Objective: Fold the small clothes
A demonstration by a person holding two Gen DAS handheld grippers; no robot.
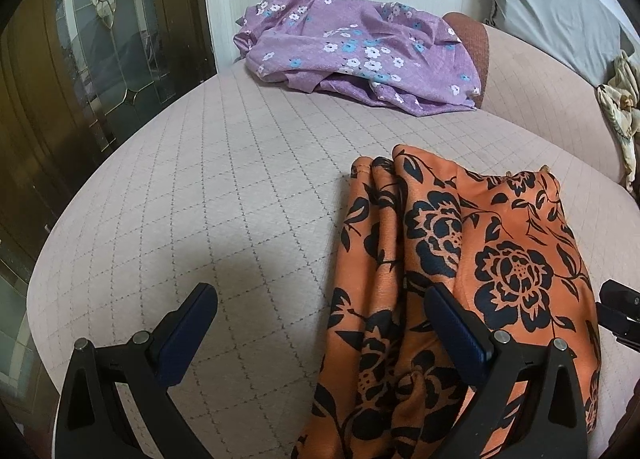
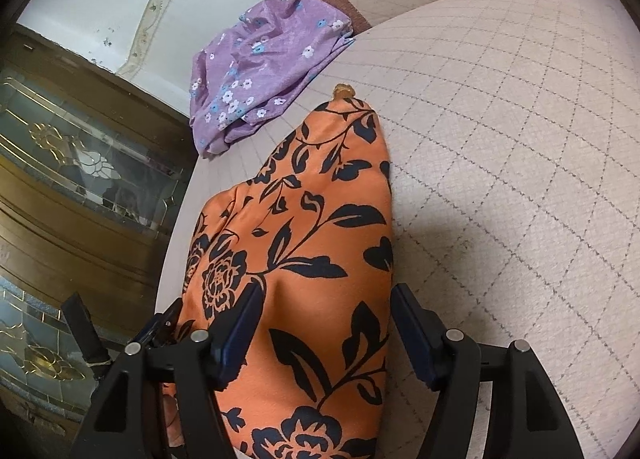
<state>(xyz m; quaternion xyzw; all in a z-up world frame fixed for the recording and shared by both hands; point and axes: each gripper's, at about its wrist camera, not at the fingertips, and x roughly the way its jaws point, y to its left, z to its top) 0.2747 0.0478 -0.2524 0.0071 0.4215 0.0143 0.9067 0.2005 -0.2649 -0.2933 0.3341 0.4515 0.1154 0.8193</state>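
An orange garment with a black flower print (image 1: 460, 279) lies bunched in folds on the pale quilted cushion (image 1: 224, 195). My left gripper (image 1: 320, 307) is open; its right finger (image 1: 456, 323) rests over the garment's left folds and its left finger is over bare cushion. In the right wrist view the same garment (image 2: 312, 227) runs away from me. My right gripper (image 2: 326, 307) is open and straddles the garment's near right edge. A crumpled purple garment with small white and blue flowers (image 1: 360, 51) lies at the far edge of the cushion; it also shows in the right wrist view (image 2: 260, 71).
A dark wooden door with leaded glass panels (image 1: 100, 51) stands to the left of the cushion. A grey pillow (image 1: 560, 11) and a patterned cloth (image 1: 624, 111) sit at the far right. A brown cushion edge (image 1: 472, 39) lies behind the purple garment.
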